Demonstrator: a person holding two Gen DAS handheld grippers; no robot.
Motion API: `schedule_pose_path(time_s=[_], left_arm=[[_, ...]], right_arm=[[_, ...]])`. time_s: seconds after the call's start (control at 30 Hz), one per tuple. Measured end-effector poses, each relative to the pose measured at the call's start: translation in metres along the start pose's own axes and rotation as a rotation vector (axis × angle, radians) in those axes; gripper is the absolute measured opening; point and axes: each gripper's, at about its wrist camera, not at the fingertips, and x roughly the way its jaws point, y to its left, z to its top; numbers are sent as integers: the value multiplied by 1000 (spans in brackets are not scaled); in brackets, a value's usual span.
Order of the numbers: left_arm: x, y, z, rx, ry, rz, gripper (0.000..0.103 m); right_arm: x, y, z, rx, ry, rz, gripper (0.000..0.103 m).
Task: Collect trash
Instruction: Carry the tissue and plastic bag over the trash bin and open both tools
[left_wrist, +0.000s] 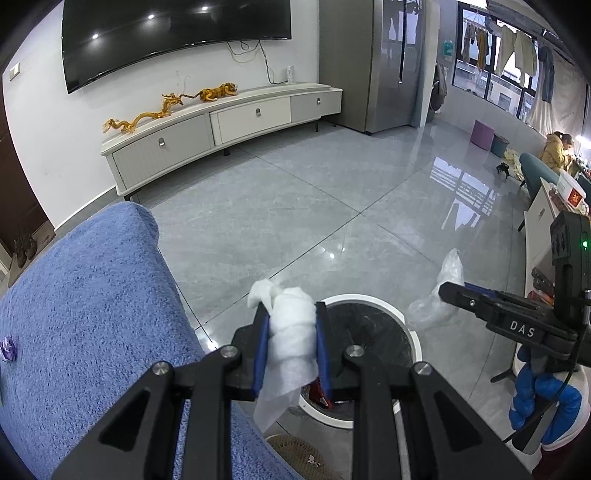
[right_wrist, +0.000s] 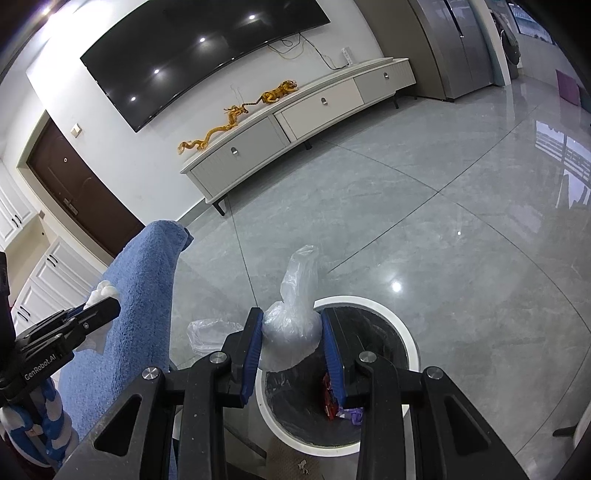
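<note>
Taking the trash bin (left_wrist: 373, 301) as my landmark: far to its left, a small purple wrapper (left_wrist: 8, 349) lies on the blue towel (left_wrist: 92, 314) draped over the furniture there. Next, my left gripper (left_wrist: 291, 347) is clamped on a crumpled white tissue (left_wrist: 291, 328), blue pads pressing both sides, with a loose flap of tissue hanging below the fingers. In the left wrist view the tissue sits at the bin's left rim, in front of the dark liner; I can't tell whether it's fully over the opening.

Now the bin itself, in the right wrist view: white ring (right_wrist: 413, 347), black liner, and at the bottom a red wrapper (right_wrist: 328, 400) with a purple wrapper (right_wrist: 352, 413) just beside it.

Over the bin's left edge my right gripper (right_wrist: 291, 341) is squeezing a clear plastic bag (right_wrist: 291, 325), pads closed on its bunched middle, its twisted top sticking up past the fingertips. Another bit of clear plastic (right_wrist: 207, 334) shows just left of the bin, and I can't tell whether it belongs to the same bag.

Behind the bin, well apart across the grey tile floor (right_wrist: 424, 221), stands the white TV cabinet (right_wrist: 295, 125).
</note>
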Motion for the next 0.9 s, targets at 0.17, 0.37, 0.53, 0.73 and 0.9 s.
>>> schedule_pose_path(time_s=[0.17,0.37,0.53,0.73,0.9], left_arm=[[4,-4,-1,13,5,4,21],[10,-7,-3,28,24,9,22],[15,-9,-4,38,38,7,22],[22,-9,-3,50,52,6,22],[31,-9,-3,60,66,6,23]], right_arm=[[2,-2,-1,-3,7,0,30],[9,-2,-4,0,23,-8,30],[13,-3,-8,3,35,-12,30],[18,-5,-10,11,50,-25,30],[22,-6,-15,17,62,-34,30]])
